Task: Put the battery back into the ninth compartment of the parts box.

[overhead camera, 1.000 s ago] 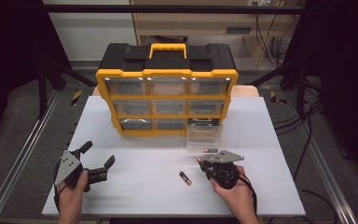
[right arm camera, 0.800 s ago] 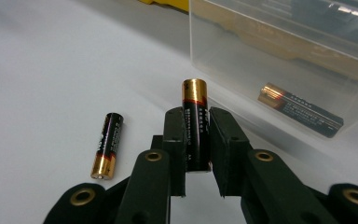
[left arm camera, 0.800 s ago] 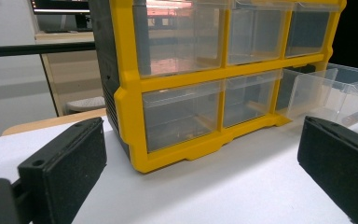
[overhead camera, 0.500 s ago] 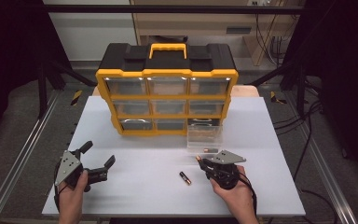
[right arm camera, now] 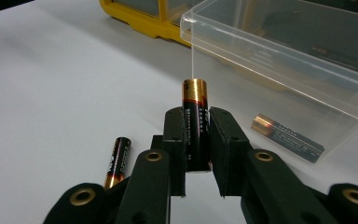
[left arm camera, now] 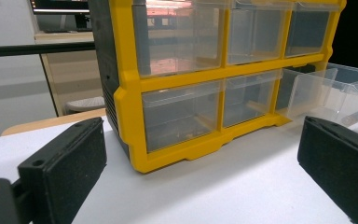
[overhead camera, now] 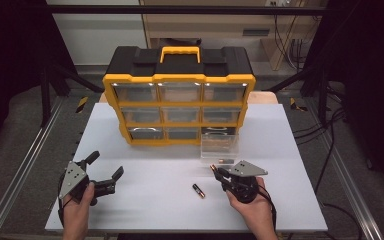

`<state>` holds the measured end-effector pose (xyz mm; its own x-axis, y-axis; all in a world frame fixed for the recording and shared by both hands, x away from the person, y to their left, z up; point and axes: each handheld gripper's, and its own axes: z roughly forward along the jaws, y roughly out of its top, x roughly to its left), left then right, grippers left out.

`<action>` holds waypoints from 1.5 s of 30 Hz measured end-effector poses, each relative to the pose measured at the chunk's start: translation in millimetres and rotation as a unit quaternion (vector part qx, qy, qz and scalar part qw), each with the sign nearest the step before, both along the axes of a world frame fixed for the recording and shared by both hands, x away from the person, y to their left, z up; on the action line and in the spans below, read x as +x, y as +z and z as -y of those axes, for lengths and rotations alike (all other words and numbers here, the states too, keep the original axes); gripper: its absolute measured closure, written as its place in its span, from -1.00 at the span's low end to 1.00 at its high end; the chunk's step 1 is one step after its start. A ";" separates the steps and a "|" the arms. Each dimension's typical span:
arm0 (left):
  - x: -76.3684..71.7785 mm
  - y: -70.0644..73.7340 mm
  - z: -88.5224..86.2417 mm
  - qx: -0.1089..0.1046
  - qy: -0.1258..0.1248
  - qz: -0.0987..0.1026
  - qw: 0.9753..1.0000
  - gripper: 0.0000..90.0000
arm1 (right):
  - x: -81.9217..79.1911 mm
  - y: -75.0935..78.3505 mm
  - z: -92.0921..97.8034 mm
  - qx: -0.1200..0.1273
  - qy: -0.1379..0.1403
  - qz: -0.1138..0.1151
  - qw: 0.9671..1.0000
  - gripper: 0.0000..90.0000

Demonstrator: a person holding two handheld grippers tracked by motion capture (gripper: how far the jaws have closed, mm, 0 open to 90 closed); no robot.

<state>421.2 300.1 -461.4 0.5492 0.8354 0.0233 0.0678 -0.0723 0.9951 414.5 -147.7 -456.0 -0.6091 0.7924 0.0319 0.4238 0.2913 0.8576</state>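
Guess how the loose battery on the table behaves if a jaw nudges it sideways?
The loose battery is a smooth cylinder lying on its side on the flat white table, so it would probably roll rather than slide. It looks rigid, likely dense for its size. Its glossy casing may slip between pads.

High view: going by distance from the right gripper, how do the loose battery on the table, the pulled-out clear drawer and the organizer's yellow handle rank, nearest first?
From the right gripper, which holds a battery:
1. Clear drawer, just beyond it; the loose battery, just to its left on the table, is too close to call against it.
2. Yellow handle, far back on top of the organizer.
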 end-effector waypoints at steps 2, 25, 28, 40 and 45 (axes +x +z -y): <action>0.0 0.0 0.0 0.000 0.000 0.000 1.000 -0.98 | -0.4 0.9 0.3 0.000 -0.001 0.002 1.000 0.71; -0.6 0.1 -4.3 -0.003 0.009 0.000 1.000 -0.98 | -3.2 26.9 -0.9 0.013 -0.002 0.037 0.999 0.71; -0.9 0.6 -4.8 -0.003 0.009 0.002 1.000 -0.98 | -2.6 33.0 -1.8 0.012 -0.001 0.045 0.999 0.71; -1.2 1.0 -6.3 -0.005 0.011 0.002 1.000 -0.98 | 7.6 59.0 -5.4 0.008 0.003 0.065 0.998 0.71; -1.3 1.1 -6.7 -0.006 0.011 0.003 1.000 -0.98 | 19.5 73.8 -1.8 0.012 -0.001 0.072 0.997 0.71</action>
<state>419.9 306.8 -460.3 0.5311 0.8471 0.0174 0.0626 -0.0597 0.9963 434.0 -146.0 -382.2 -0.6075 0.7935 -0.0365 0.2962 0.2689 0.9165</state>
